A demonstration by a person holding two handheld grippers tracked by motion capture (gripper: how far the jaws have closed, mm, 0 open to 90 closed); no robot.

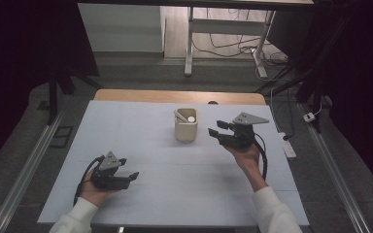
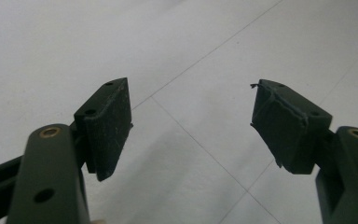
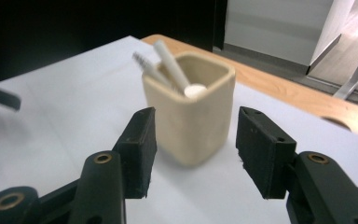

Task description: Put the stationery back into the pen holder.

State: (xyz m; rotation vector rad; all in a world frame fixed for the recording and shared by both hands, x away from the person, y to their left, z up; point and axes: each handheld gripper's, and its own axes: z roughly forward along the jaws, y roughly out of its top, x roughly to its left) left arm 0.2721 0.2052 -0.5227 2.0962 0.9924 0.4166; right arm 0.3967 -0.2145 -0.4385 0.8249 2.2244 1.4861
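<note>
Left gripper (image 1: 129, 171) gaping wide over bare table (image 1: 184, 179); right gripper (image 1: 214, 132) likewise wide, near cup (image 1: 186, 127) holding sticks (image 3: 168, 65).

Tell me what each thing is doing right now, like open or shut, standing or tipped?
Left gripper: open, nothing between its jaws, low over the white table sheet.
Right gripper: open, empty, aimed at the cup, not touching it.
Beige cup: upright on the sheet.
White sticks: inside the cup, leaning, tips poking above the rim.
</note>
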